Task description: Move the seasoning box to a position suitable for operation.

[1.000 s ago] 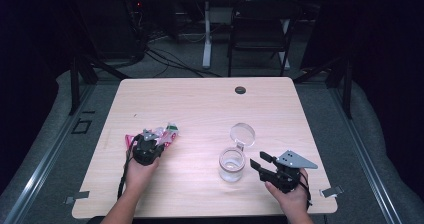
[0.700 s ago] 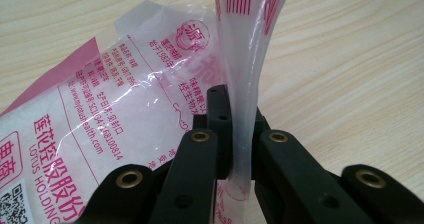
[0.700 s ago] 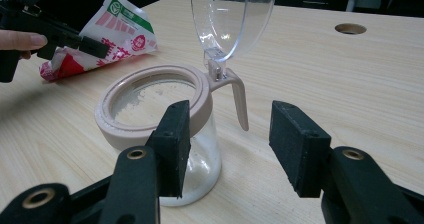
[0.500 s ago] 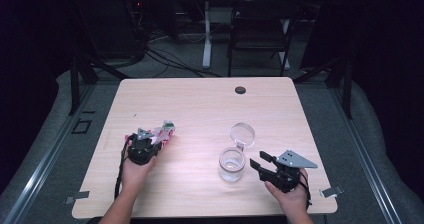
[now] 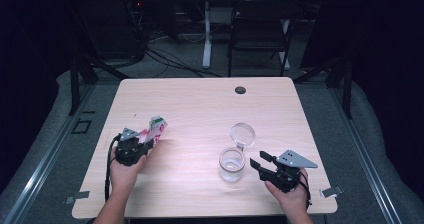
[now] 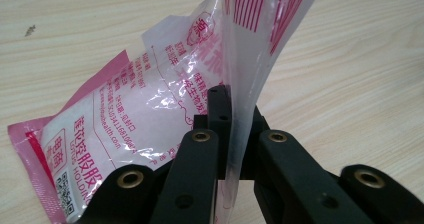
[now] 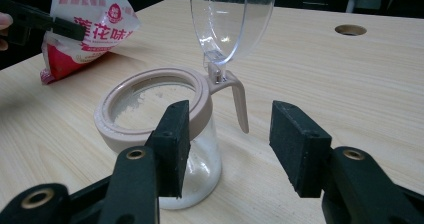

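I have the pouch pinched by its top edge in the left gripper, jaws clamped on the film, its bottom corner seemingly resting on the table at the left. The right gripper sits with its jaws spread, released, just beside the jar, which stands right of centre with its clear lid flipped up on its hinge.

My guess is the pouch is meant for the jar. To do that well I'd close the right jaws on the jar body below the beige ring first, so it can't skid or tip, then carry the pouch over and tilt its mouth clear of the raised lid.

I can't tell whether the pouch is torn open; its top runs out of the left gripper view. The print is too small for me to read from above. White powder seems to cling inside the jar, but how full it is I can't judge.
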`<state>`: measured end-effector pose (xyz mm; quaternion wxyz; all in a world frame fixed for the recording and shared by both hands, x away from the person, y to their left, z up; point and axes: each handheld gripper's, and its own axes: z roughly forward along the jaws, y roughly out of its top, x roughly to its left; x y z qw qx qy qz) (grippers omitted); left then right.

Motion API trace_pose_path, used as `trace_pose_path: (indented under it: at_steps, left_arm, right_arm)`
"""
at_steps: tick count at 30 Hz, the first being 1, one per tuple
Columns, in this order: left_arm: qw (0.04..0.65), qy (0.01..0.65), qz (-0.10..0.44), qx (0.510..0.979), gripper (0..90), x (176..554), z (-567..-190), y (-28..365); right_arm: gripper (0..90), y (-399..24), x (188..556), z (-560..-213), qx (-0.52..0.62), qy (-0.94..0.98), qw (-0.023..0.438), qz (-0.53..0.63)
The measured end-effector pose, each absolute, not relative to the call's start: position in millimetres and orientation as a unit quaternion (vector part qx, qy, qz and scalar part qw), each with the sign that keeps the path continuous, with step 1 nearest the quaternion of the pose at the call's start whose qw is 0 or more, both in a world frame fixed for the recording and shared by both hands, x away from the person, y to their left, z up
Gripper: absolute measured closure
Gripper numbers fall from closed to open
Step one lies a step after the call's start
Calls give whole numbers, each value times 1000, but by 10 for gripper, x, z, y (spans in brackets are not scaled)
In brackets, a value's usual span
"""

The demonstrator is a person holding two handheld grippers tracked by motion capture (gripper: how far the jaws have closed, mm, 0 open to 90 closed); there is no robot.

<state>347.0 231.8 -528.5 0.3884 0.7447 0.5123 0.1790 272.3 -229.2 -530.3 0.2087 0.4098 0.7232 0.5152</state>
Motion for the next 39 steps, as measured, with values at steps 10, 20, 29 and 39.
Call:
trace_pose_path:
  at_steps: [10, 20, 29, 39]
  left_arm:
    - [398, 516, 207, 730, 895, 3404, -5142, 2433]
    - [417, 528, 231, 703, 897, 3336, -4951, 2645]
    - [438, 543, 240, 675, 898, 3318, -4872, 2839]
    - [441, 546, 247, 668, 899, 3323, -4823, 2920]
  right_arm:
    - [505, -2306, 2723, -5302, 411, 722, 207, 516]
    - [505, -2301, 2728, -5309, 412, 721, 206, 517]
    - [505, -2296, 2728, -5312, 412, 720, 208, 517]
    - [504, -2301, 2732, -5319, 416, 718, 208, 517]
